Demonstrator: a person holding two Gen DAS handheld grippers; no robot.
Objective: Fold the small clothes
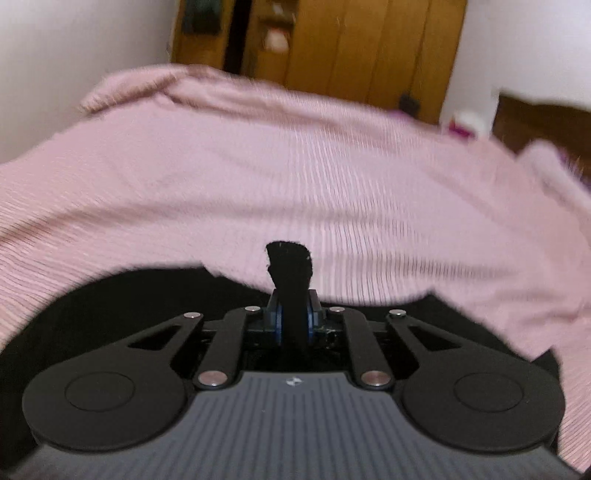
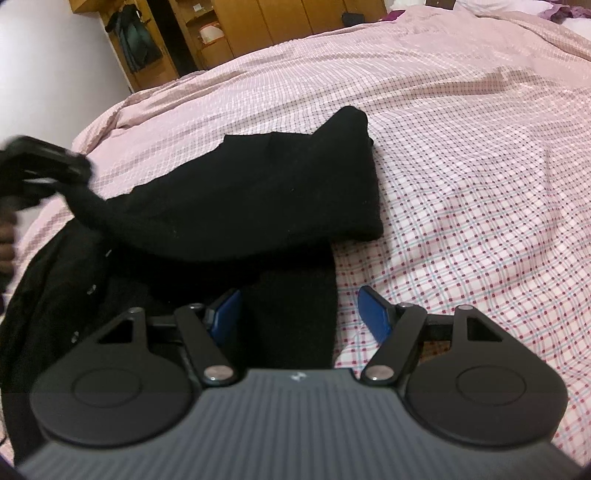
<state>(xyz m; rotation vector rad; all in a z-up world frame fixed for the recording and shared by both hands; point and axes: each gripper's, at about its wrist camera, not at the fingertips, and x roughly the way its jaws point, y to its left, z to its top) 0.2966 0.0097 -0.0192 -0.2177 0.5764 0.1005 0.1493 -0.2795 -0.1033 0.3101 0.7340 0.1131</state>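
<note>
A pink checked bedspread (image 2: pixel 461 155) is covering the bed, and a black garment (image 2: pixel 258 192) is lying across it. The left gripper (image 1: pixel 294 317) is pinching a strip of that cloth, its end sticking up past the closed jaws. The right gripper (image 2: pixel 299 314) is hovering with blue pads (image 2: pixel 375 317) spread wide, a lower black fold lying untouched between them.

Wooden wardrobe (image 2: pixel 280 18), white wall (image 1: pixel 74 55)
</note>
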